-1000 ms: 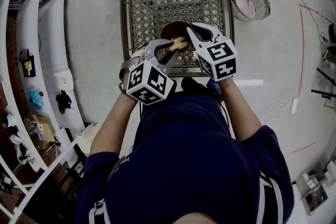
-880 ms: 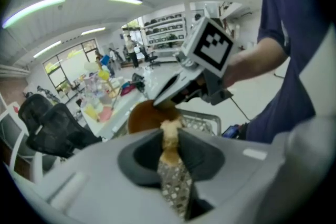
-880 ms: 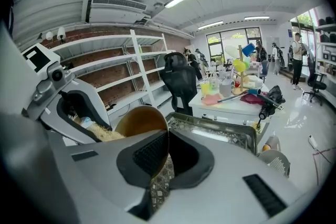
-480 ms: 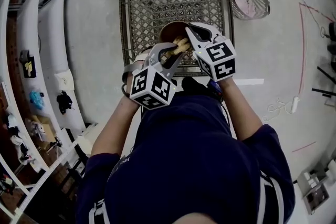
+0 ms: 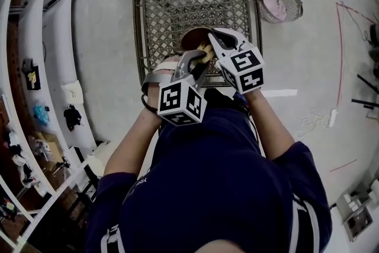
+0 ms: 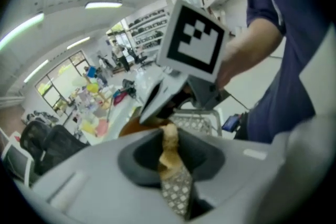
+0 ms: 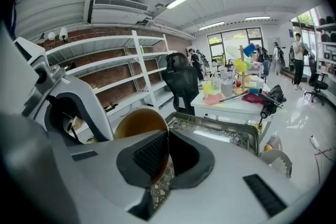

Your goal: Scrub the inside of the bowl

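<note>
Head view has both my grippers bunched together over the near edge of the wire basket (image 5: 195,0), with the brown bowl (image 5: 190,36) held up above it. The right gripper (image 5: 214,38) is clamped on the bowl. In the right gripper view the jaws are pressed together onto the rim, with the bowl standing up on edge between them. The left gripper (image 5: 200,58) is pinching a tan scrub pad (image 5: 206,51), squeezed tight. The pad's far end reaches the bowl right next to the right gripper's jaws. Honestly can't tell from any angle how far inside the bowl the pad actually sits.
</note>
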`<state>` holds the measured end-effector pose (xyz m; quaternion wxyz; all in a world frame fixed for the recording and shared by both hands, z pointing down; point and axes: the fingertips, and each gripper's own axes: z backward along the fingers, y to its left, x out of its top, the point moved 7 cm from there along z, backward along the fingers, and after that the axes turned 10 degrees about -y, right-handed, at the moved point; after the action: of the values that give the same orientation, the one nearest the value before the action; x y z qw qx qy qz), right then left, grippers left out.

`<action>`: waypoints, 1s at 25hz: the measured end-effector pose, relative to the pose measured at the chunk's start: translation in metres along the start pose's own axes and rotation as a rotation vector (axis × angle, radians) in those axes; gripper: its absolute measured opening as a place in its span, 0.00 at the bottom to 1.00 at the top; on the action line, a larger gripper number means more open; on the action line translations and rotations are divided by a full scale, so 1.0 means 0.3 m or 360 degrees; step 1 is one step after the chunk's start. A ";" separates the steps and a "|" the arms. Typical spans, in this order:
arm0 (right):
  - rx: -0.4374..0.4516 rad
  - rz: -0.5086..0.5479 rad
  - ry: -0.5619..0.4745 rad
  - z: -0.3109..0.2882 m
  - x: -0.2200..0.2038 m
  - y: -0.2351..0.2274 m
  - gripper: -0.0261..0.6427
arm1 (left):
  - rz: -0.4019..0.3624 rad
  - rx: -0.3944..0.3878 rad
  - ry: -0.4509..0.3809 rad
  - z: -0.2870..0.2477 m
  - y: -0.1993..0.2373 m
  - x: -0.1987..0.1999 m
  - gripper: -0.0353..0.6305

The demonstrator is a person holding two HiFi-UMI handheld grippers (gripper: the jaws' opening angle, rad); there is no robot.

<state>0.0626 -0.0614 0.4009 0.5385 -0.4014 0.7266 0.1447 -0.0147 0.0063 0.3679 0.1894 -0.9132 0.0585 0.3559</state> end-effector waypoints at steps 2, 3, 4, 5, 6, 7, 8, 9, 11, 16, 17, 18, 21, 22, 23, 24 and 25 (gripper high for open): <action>0.0003 -0.0006 0.0001 0.009 -0.008 -0.007 0.06 | 0.0003 0.0023 -0.0018 0.002 0.008 0.006 0.17; -0.0005 -0.0012 0.0000 0.015 -0.010 -0.017 0.06 | -0.0012 0.0025 0.0006 0.004 0.013 -0.004 0.17; -0.0018 -0.0018 -0.0002 0.022 -0.011 -0.028 0.06 | -0.0033 0.0024 0.0043 0.008 0.019 -0.021 0.17; -0.0032 -0.0022 -0.0004 0.027 -0.011 -0.038 0.06 | -0.0059 0.0028 0.0086 0.014 0.025 -0.039 0.17; -0.0041 -0.0025 -0.0006 0.031 -0.010 -0.045 0.06 | -0.0086 0.0039 0.0124 0.021 0.029 -0.054 0.17; -0.0042 -0.0027 -0.0007 0.033 -0.011 -0.047 0.06 | -0.0109 0.0052 0.0149 0.026 0.030 -0.061 0.17; -0.0038 -0.0029 -0.0008 0.034 -0.013 -0.044 0.06 | -0.0123 0.0059 0.0159 0.026 0.025 -0.061 0.17; -0.0032 -0.0030 -0.0009 0.035 -0.015 -0.038 0.06 | -0.0122 0.0050 0.0151 0.021 0.013 -0.053 0.17; -0.0018 -0.0032 -0.0012 0.035 -0.018 -0.025 0.06 | -0.0054 0.0009 0.0076 0.003 -0.011 -0.022 0.17; 0.0007 -0.0030 -0.0002 0.036 -0.023 -0.021 0.06 | 0.0204 0.0018 -0.0083 0.006 0.022 0.010 0.17; 0.0003 -0.0032 -0.0001 0.039 -0.025 -0.025 0.06 | 0.0190 0.0031 -0.0060 0.010 0.031 -0.002 0.17; -0.0003 -0.0034 -0.0002 0.043 -0.027 -0.029 0.06 | 0.0161 0.0049 -0.0029 0.015 0.041 -0.016 0.17; -0.0008 -0.0043 0.0005 0.051 -0.033 -0.037 0.06 | 0.0140 0.0143 -0.0020 0.041 0.083 -0.037 0.17; -0.0003 -0.0045 0.0010 0.052 -0.035 -0.036 0.06 | 0.0140 0.0184 -0.0031 0.053 0.099 -0.037 0.17; 0.0003 -0.0046 0.0014 0.053 -0.038 -0.032 0.06 | 0.0127 0.0216 -0.0029 0.063 0.112 -0.036 0.17; 0.0007 -0.0047 0.0014 0.052 -0.038 -0.028 0.06 | 0.0101 0.0230 -0.0010 0.069 0.117 -0.037 0.17; 0.0006 -0.0045 0.0012 0.052 -0.037 -0.025 0.06 | 0.0070 0.0221 0.0021 0.069 0.114 -0.040 0.17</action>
<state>0.0796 -0.0515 0.4066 0.5386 -0.4112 0.7231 0.1341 -0.0448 -0.0175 0.3517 0.2439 -0.8987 0.1043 0.3492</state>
